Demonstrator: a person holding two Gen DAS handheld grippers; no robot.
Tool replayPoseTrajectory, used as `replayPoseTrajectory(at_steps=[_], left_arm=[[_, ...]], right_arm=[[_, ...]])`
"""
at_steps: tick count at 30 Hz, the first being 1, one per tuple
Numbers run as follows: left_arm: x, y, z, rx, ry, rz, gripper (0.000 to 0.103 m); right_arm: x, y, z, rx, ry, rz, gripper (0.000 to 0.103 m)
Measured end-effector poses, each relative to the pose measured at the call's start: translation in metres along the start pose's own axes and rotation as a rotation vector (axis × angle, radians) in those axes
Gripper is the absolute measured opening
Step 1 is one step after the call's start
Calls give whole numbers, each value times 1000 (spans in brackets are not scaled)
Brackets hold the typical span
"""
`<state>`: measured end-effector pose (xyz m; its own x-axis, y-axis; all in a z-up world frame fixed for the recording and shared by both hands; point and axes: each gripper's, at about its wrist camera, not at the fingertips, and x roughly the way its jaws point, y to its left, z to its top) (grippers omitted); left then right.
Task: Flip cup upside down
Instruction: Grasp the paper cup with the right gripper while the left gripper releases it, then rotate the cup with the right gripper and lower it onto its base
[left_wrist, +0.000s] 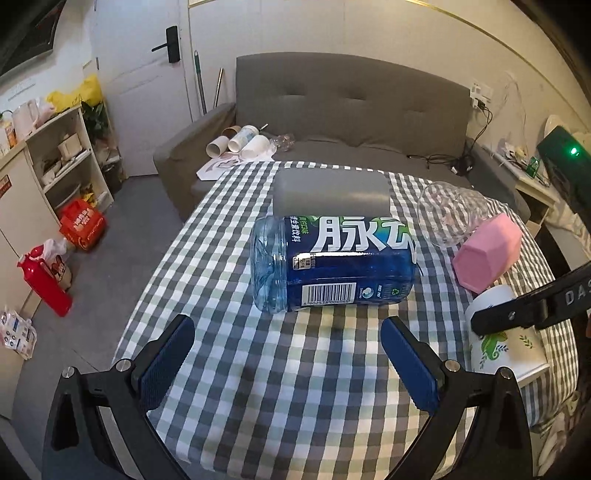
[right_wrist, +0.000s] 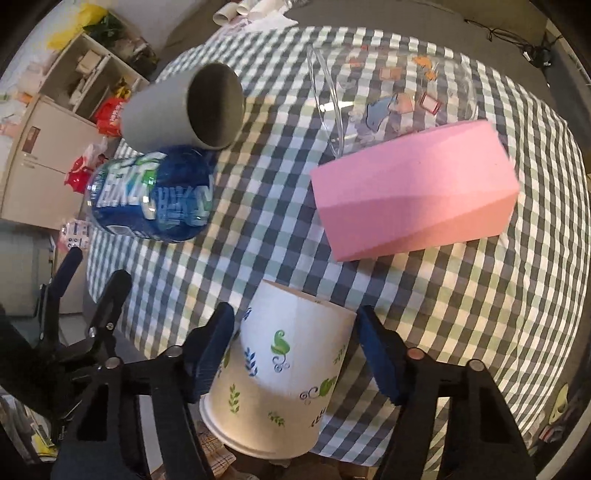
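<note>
A white paper cup with green leaf prints (right_wrist: 291, 365) sits between my right gripper's (right_wrist: 295, 328) blue pads, which stand close at its sides; I cannot tell if they press it. The cup is tilted, base toward the camera. It also shows in the left wrist view (left_wrist: 506, 343), partly behind the right gripper's black finger (left_wrist: 532, 302). My left gripper (left_wrist: 288, 332) is open and empty above the checked tablecloth (left_wrist: 258, 387), just short of a blue bottle (left_wrist: 332, 262) lying on its side.
A grey cup (right_wrist: 184, 110) lies on its side behind the bottle (right_wrist: 151, 195). A clear plastic cup (right_wrist: 388, 92) and a pink faceted cup (right_wrist: 413, 188) also lie on the table. A grey sofa (left_wrist: 351, 107) stands beyond the table.
</note>
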<state>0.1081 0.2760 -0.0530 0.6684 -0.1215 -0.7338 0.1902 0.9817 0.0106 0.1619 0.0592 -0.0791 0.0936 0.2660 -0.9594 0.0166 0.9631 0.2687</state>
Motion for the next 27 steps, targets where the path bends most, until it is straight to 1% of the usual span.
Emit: replayPoseTrajectory(at_steps=[7, 11, 13, 15, 16, 17, 20, 23, 25, 27], left_arm=[[-7, 3, 2, -24, 7, 15, 103], [-13, 2, 2, -22, -3, 28, 103], [-16, 0, 3, -23, -6, 26, 103], [-18, -2, 2, -29, -12, 21, 103], [-19, -3, 2, -32, -13, 18, 103], [-19, -3, 1, -36, -15, 12, 103], [-18, -2, -1, -56, -13, -1, 103], [-15, 1, -3, -81, -7, -5, 103], [-12, 2, -4, -89, -3, -3, 103], [-9, 4, -6, -95, 0, 5, 103]], right_arm=[[-33, 8, -13, -50, -95, 16, 63], [-59, 20, -26, -132, -200, -1, 63], [-73, 24, -33, -172, -268, -12, 63], [-85, 28, -37, -222, -355, -54, 63], [-92, 34, -44, -269, -422, -89, 63], [-96, 33, -51, -302, -466, -113, 63], [-96, 49, -72, -453, -625, -268, 63], [-83, 55, -82, -513, -688, -303, 63], [-78, 57, -82, -521, -696, -306, 62], [-76, 55, -82, -527, -702, -290, 62]])
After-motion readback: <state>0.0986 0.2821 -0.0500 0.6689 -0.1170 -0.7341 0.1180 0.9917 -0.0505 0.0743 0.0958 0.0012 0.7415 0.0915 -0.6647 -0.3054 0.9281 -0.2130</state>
